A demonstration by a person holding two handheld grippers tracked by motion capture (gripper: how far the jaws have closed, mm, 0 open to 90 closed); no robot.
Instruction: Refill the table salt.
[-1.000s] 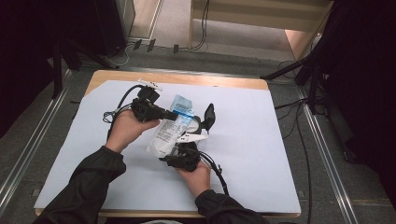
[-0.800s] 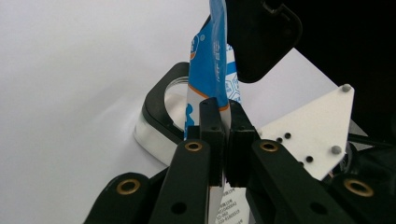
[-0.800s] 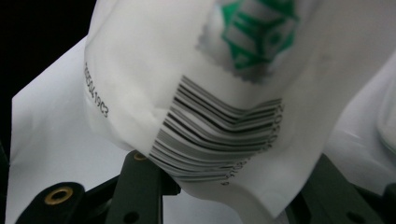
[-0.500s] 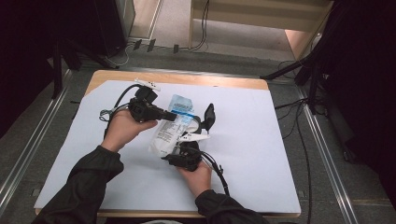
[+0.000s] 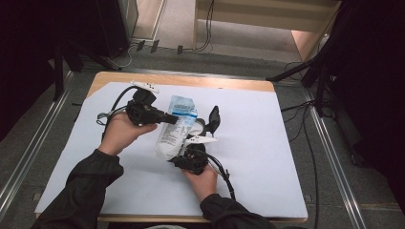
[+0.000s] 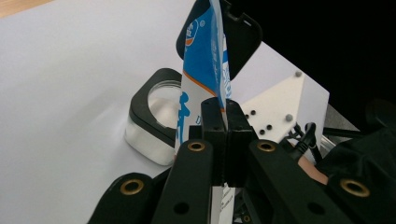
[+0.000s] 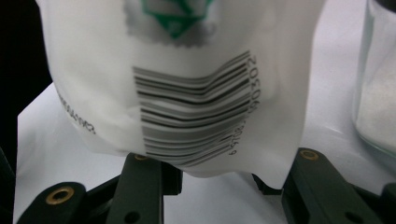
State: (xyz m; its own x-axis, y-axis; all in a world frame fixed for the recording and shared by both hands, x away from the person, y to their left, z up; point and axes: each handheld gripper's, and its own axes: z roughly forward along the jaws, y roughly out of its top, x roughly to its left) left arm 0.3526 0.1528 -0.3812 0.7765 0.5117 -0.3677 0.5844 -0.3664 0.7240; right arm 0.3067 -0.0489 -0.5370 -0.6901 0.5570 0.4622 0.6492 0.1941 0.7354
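A blue and white plastic bag (image 5: pixel 174 131) of white powder hangs tilted over the table, its barcode (image 7: pixel 196 116) close to the right gripper's camera. My left gripper (image 5: pixel 175 118) is shut on the bag's upper edge (image 6: pixel 210 60), the jaws pressed together (image 6: pixel 225 105). My right gripper (image 5: pixel 180 160) sits under the bag's bottom. Its jaws stand wide apart (image 7: pixel 215 179), and the bag hides their tips. A glass jar (image 5: pixel 198 126) with a black rim (image 6: pixel 154 116) stands just beyond the bag, its black lid (image 5: pixel 214 119) flipped up.
White paper (image 5: pixel 267 157) covers the wooden table (image 5: pixel 215 81). Cables trail from both grippers across the paper. Dark stands and floor cables ring the table, mostly at the right.
Almost nothing: the bag's top has edged slightly toward the jar, and both grippers keep nearly the same places.
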